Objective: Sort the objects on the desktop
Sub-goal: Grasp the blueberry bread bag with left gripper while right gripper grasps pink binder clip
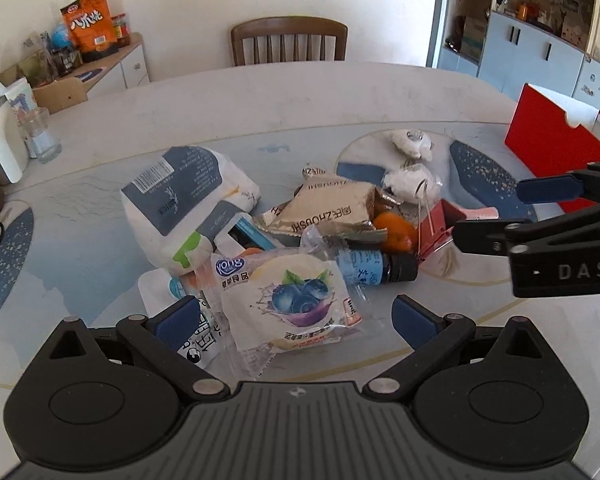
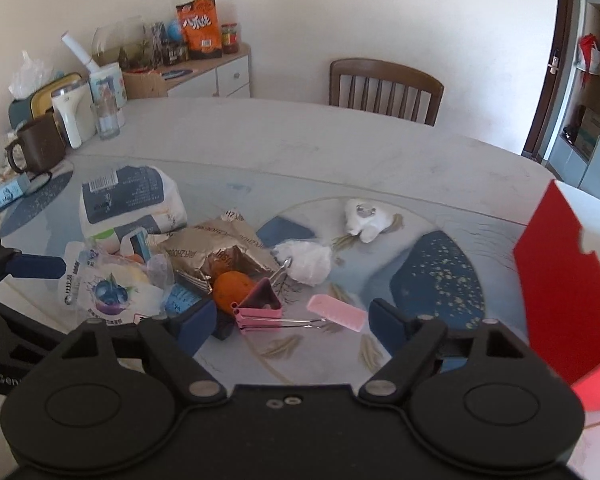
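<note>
Tabletop (image 1: 300, 92) clutter — red box (image 2: 560, 292) beside both tools (image 1: 296, 320) (image 2: 292, 320), jaws apart, empty.

Two white plush toys (image 2: 365, 218) (image 2: 308, 261), one orange (image 2: 232, 289), one pink binder clip (image 2: 260, 309), one pink comb (image 2: 336, 312).

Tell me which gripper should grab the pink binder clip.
Right. The binder clip lies just ahead of the open right gripper, between its fingers. The left gripper faces the blueberry packet instead.
</note>
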Demonstrator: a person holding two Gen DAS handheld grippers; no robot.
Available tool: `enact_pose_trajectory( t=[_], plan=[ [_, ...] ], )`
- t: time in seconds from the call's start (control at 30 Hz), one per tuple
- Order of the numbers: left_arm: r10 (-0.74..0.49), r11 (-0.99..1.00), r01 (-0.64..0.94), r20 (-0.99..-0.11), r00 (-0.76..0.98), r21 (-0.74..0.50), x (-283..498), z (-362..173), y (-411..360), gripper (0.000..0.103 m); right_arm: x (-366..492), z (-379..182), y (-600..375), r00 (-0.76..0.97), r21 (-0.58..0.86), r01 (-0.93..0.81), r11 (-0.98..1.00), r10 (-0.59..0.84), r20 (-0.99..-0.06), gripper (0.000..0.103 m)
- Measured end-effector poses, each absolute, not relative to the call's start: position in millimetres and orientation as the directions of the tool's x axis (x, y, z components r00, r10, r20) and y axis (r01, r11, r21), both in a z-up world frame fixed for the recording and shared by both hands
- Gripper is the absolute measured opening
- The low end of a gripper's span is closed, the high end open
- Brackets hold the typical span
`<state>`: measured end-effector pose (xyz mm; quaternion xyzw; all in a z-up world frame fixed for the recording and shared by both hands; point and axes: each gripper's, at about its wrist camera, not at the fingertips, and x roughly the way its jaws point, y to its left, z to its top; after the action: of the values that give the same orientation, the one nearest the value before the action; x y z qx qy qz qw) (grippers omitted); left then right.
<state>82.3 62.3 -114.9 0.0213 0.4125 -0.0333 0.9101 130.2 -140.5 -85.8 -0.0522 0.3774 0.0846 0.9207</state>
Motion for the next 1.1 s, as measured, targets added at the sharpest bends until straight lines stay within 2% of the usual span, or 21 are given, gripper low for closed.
enact_pose_trajectory(
  t=[0.07, 0.17, 0.33, 0.4, 0.53, 0.6, 0.63, 0.7, 0.83, 0.93, 1.1],
  plan=[
    [-0.053, 0.996, 0.089, -0.754, 0.654, 0.007, 84.0, -117.3, 63.4, 0.102, 134.5, -89.8, -136.0, 0.692, -0.041, -0.201, 0.979, 0.112, -0.713, 0.082],
    [-0.059, 0.995, 0.103, -0.759, 0.648, 0.011, 86.4, -121.2, 63.1, 0.102, 142.1, -96.2, -129.0, 0.674, -0.056, -0.211, 0.976, 0.104, -0.731, 0.071],
    [-0.068, 0.993, 0.116, -0.759, 0.648, 0.010, 88.7, -124.3, 64.5, 0.102, 150.2, -105.3, -120.7, 0.660, -0.077, -0.226, 0.971, 0.094, -0.746, 0.067],
    [-0.071, 0.993, 0.120, -0.762, 0.644, 0.008, 90.9, -125.9, 64.9, 0.099, 153.2, -108.5, -118.1, 0.650, -0.082, -0.235, 0.969, 0.094, -0.754, 0.060],
    [-0.070, 0.992, 0.126, -0.770, 0.634, 0.013, 94.3, -129.6, 65.2, 0.091, 156.6, -112.2, -115.4, 0.637, -0.076, -0.237, 0.968, 0.096, -0.765, 0.056],
    [-0.069, 0.992, 0.127, -0.769, 0.636, 0.015, 94.8, -129.7, 65.1, 0.087, 157.2, -112.4, -113.7, 0.632, -0.074, -0.243, 0.967, 0.100, -0.769, 0.048],
    [-0.070, 0.992, 0.128, -0.769, 0.635, 0.016, 95.7, -129.5, 65.4, 0.082, 157.2, -112.0, -112.9, 0.631, -0.075, -0.247, 0.966, 0.102, -0.769, 0.046],
    [-0.078, 0.991, 0.131, -0.777, 0.624, 0.006, 97.8, -130.2, 65.6, 0.079, 156.7, -111.1, -111.1, 0.629, -0.078, -0.254, 0.964, 0.103, -0.771, 0.041],
    [-0.093, 0.991, 0.135, -0.786, 0.611, -0.013, 98.7, -131.7, 67.6, 0.070, 156.3, -112.3, -111.0, 0.620, -0.077, -0.249, 0.966, 0.098, -0.779, 0.039],
    [-0.105, 0.989, 0.144, -0.788, 0.606, -0.021, 99.5, -131.5, 68.4, 0.068, 157.3, -114.9, -112.8, 0.607, -0.075, -0.240, 0.968, 0.090, -0.789, 0.027],
    [-0.126, 0.986, 0.160, -0.788, 0.603, -0.035, 99.4, -130.5, 70.0, 0.065, 158.8, -116.6, -117.4, 0.597, -0.044, -0.230, 0.972, 0.106, -0.796, 0.024]
  ],
)
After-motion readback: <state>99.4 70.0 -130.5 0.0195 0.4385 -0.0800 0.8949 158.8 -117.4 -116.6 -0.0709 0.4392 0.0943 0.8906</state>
